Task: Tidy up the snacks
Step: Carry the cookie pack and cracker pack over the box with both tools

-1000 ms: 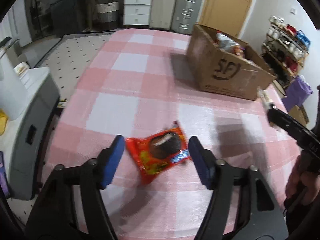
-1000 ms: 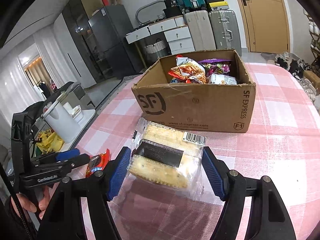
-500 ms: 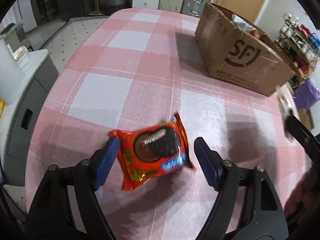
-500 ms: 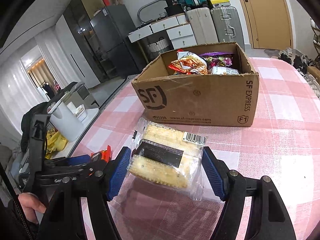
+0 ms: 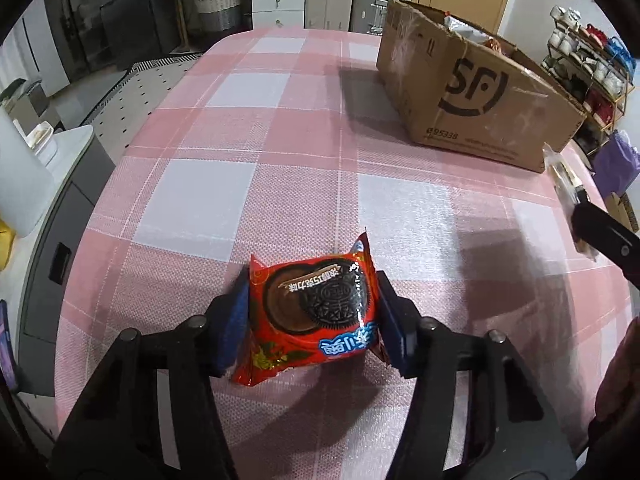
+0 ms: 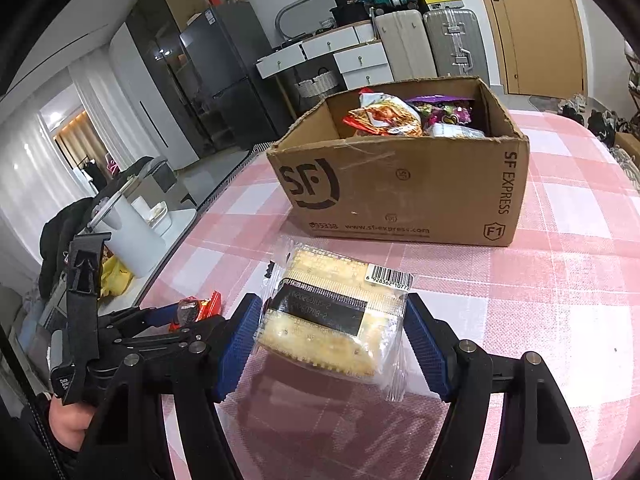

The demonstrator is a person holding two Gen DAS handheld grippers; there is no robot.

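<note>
My left gripper (image 5: 312, 320) is shut on a red Oreo packet (image 5: 312, 312), held between its blue pads just above the pink checked tablecloth (image 5: 248, 160). My right gripper (image 6: 332, 340) is shut on a clear pack of crackers (image 6: 336, 320) with a barcode label. The open SF cardboard box (image 6: 400, 196) stands ahead of the right gripper and holds several snack bags (image 6: 384, 116). The box also shows in the left wrist view (image 5: 476, 96) at far right. The left gripper with the Oreo packet (image 6: 192, 310) shows at lower left of the right wrist view.
A grey cabinet (image 5: 60, 208) with a white jug (image 6: 128, 236) stands beside the table's left edge. Suitcases (image 6: 432, 44), white drawers (image 6: 340, 56) and a fridge (image 6: 224, 76) line the far wall. A shelf of cups (image 5: 588, 56) stands at right.
My left gripper has closed its jaws on the Oreo packet, which lay loose between open fingers before. My right gripper still holds the crackers and has come a little closer to the box.
</note>
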